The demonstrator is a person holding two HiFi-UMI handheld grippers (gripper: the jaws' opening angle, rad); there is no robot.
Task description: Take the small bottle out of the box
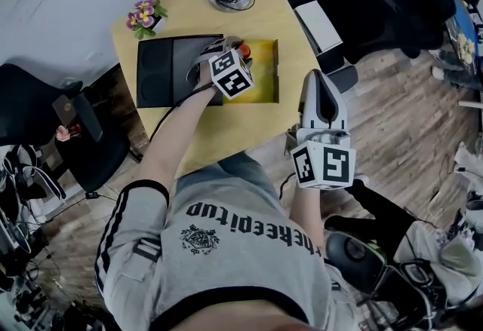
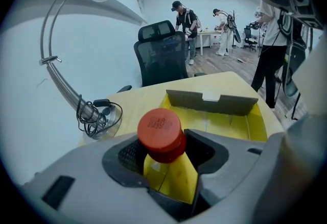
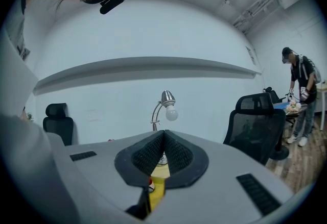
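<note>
**Small bottle pinched at the box's left end**

Leftmost on the yellow table [image 1: 249, 122]: a black panel [image 1: 170, 69], flat, edge against the open box [image 1: 264, 88].

Next, over that box's left end: the left gripper [image 2: 164, 149], set fairly wide yet closed round the small bottle [image 2: 171, 177]. Pads seemingly pressed on both sides of the yellow body, just under the red cap [image 2: 160, 130]. Low at the box's end, not clearly lifted out. Beyond it, only bare yellow box floor and a grey flap.

Handling, as a judgement: probably light plastic, stiff enough for a firm pinch and not fragile by the look. Smooth sides tapering toward the neck, though, so liable to slip. Best taken on the body below the cap, leaving the wider cap rim as a stop against sliding down.

Long axis close to upright, leaning slightly. Cap up and away from the gripper's camera, base down and hidden between the jaws.

Rightmost, well apart, off the table's near edge: the right gripper [image 3: 163, 136], jaws pressed together, holding nothing.
</note>
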